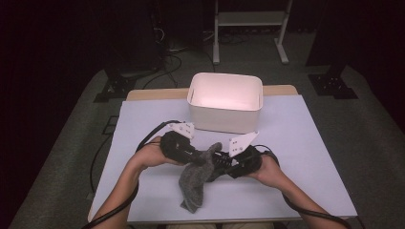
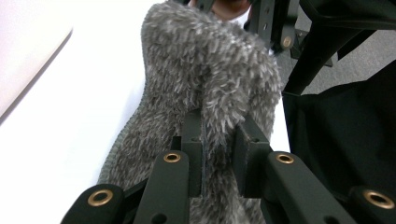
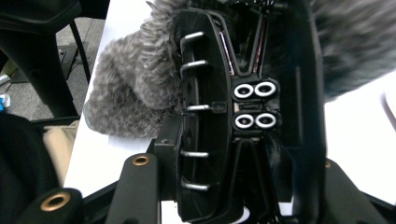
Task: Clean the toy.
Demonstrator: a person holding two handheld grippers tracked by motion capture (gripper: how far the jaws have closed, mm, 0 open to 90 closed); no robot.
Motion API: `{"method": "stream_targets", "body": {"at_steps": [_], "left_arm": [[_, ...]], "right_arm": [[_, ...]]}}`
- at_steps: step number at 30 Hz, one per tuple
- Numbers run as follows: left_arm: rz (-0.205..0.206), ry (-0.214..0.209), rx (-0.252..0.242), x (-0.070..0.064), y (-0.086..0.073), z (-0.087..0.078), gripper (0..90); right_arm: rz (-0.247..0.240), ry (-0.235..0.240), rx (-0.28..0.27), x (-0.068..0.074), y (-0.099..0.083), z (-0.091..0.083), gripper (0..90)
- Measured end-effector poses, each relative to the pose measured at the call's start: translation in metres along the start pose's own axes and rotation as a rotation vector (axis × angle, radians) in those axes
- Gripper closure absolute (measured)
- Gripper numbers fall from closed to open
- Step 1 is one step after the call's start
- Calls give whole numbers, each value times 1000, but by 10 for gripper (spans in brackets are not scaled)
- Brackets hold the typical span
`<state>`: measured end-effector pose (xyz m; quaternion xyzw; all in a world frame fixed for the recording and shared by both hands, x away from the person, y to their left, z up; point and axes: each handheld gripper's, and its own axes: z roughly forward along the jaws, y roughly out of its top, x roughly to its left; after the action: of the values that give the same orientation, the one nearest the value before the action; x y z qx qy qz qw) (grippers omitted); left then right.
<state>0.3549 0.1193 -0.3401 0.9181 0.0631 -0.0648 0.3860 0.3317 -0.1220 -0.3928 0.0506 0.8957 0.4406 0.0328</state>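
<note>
The fuzzy grey sock (image 2: 205, 79) is pinched between the left gripper (image 2: 219, 154) jaws, hanging onto the table (image 1: 296, 143). It looks soft, light and floppy. The right gripper (image 3: 243, 116) presses close; I cannot tell its jaws. A white bin (image 1: 224, 102) sits behind.

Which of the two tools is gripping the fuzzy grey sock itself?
The left tool: its jaws pinch the grey sock, whereas the right tool clamps a black plastic piece with metal pins.
</note>
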Motion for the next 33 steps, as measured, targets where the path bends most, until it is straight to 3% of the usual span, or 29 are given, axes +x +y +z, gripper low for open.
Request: {"method": "stream_targets", "body": {"at_steps": [4,7,9,10,13,19,23,27,29,33], "left_arm": [[-5,-2,14,3,-6,4,769],[-31,-20,55,7,-15,27,765],[-37,-29,54,8,-16,33,761],[-48,-42,23,10,-17,36,753],[-42,-45,21,10,-12,43,752],[-21,-36,75,11,-4,47,752],[-24,-30,74,13,-3,45,752],[-25,-34,55,15,5,47,752],[-16,-37,67,16,10,53,752],[-13,-56,105,18,15,67,752]], "right_arm": [[3,13,-2,-1,-1,5,562],[5,17,47,-2,-10,-4,559],[9,26,61,-2,-13,-8,559],[7,19,94,0,-20,-13,558],[24,22,121,-1,-35,-18,560],[56,21,145,0,-67,-20,568],[72,-22,135,-4,-84,-26,567],[71,-38,134,-10,-90,-29,563],[74,-38,151,-11,-89,-28,555],[122,-22,155,-11,-89,-27,464]]}}
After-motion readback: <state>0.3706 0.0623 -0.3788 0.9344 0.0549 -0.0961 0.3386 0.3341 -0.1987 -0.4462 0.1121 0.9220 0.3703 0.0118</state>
